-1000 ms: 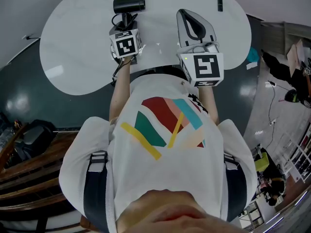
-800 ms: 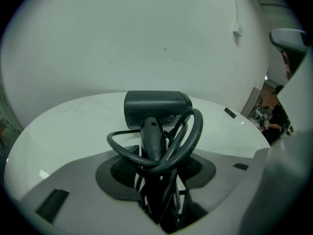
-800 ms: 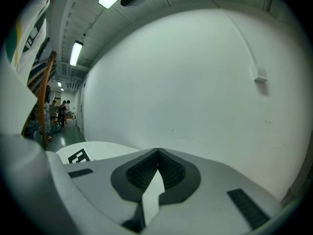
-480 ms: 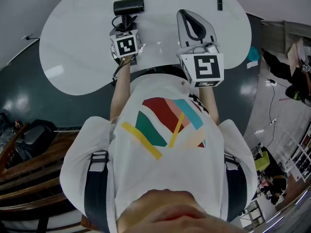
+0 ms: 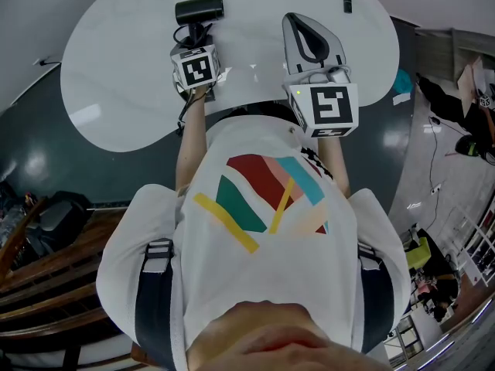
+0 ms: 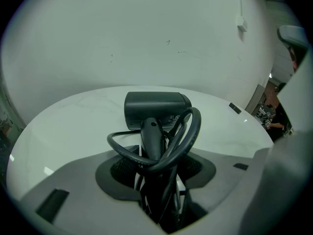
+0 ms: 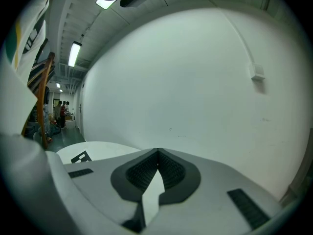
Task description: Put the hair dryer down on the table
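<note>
A black hair dryer [image 5: 199, 10] is held over the white oval table [image 5: 116, 60], its barrel lying crosswise at the far end of my left gripper [image 5: 196, 37]. In the left gripper view the jaws of that gripper [image 6: 156, 168] are shut on the dryer's handle [image 6: 152, 141], and the barrel [image 6: 155, 109] stands above it. The black cord [image 6: 188, 136] loops round the handle. Whether the dryer touches the tabletop I cannot tell. My right gripper [image 5: 303, 29] hovers to the right over the table. Its jaws [image 7: 157, 153] meet at the tips with nothing between them.
A small black object [image 5: 347, 2] lies at the table's far right, also seen as a small dark block [image 6: 234, 108] in the left gripper view. Dark floor surrounds the table [image 6: 63, 126]. A white wall rises behind it. Wooden furniture [image 5: 46, 261] stands at the left.
My left gripper with the hair dryer has drifted slightly left. The right gripper has stayed where it was.
</note>
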Tool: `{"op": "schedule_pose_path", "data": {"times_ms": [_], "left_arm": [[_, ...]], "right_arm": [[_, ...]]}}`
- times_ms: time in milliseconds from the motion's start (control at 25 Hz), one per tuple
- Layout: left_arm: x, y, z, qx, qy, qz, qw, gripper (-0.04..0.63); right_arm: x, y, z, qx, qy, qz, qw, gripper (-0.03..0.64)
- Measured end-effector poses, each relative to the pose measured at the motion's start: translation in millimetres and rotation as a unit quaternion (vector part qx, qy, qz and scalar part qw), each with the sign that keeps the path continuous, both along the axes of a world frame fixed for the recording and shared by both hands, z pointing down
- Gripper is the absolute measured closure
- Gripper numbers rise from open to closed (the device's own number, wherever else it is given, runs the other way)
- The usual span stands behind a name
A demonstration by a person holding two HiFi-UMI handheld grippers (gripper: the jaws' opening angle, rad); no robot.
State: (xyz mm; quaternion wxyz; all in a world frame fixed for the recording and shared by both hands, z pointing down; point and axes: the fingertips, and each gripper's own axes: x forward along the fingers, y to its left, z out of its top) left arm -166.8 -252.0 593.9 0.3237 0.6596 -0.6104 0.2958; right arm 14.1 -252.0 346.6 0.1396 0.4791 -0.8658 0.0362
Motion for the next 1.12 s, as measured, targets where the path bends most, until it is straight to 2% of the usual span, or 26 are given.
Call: {"op": "schedule_pose_path", "data": {"times_ms": [240,800,1000,1120], "left_arm": [[0.1,-3.0,0.1,0.001,-0.018,0.008,0.9998,0.374],[1.8,-2.9,4.5,0.0,-0.028,0.009,0.9996,0.374],[1.8,-2.3,6.0,-0.007,-0.017,0.008,0.9998,0.374],[3.4,-1.7,3.6,-0.007,0.002,0.001,1.0,0.37]], "right_arm": [[2.2,-0.9,-0.2,-0.002,-0.003,0.002,1.0,0.606],[-5.8,3.5,-1.2,0.003,-0.01,-0.016,1.0,0.606],[-6.6,6.2,-2.6,0.002,-0.012,-0.021,1.0,0.606],[-7.0,6.9,-2.6,0.001,-0.013,-0.026,1.0,0.606]]}}
